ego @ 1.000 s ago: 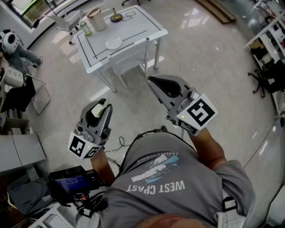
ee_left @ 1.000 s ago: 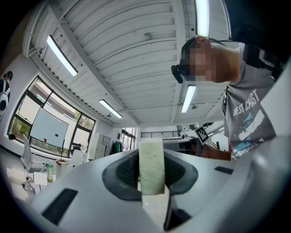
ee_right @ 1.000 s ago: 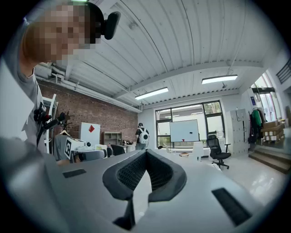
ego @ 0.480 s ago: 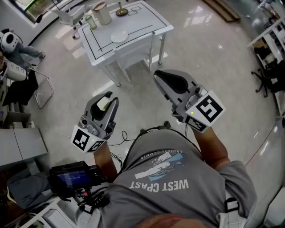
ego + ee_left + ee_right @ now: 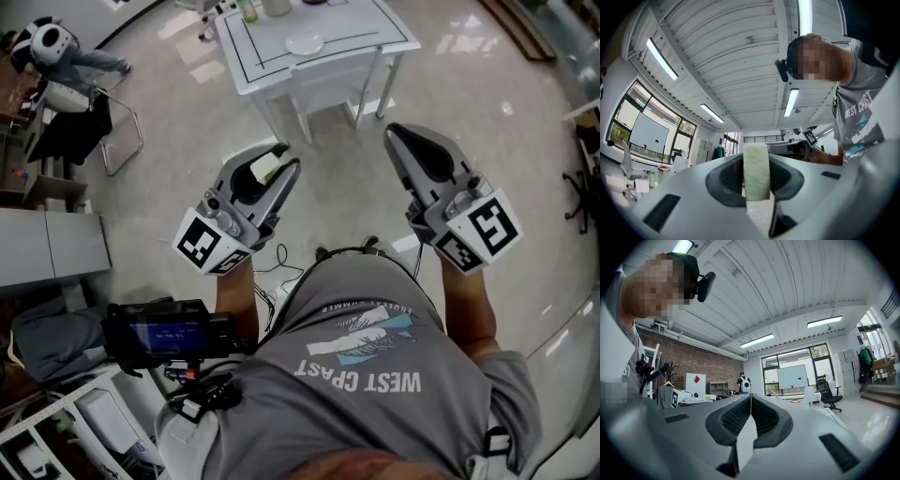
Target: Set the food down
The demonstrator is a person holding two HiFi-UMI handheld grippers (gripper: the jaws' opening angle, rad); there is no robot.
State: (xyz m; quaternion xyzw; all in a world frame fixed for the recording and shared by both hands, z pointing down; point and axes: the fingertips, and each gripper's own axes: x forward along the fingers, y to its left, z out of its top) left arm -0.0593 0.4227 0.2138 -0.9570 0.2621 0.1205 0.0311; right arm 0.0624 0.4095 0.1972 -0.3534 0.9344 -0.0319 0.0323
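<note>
Left claw point(image 5: 279, 157) pinches a pale, soft-looking food slab point(image 5: 756, 171) by its flat faces, probably light and crushable; right claw point(image 5: 397, 133) closed, empty

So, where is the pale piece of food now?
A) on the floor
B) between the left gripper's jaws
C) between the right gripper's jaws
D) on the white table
B: the pale piece of food sits clamped in the left gripper; the right gripper is shut with nothing in it.
</note>
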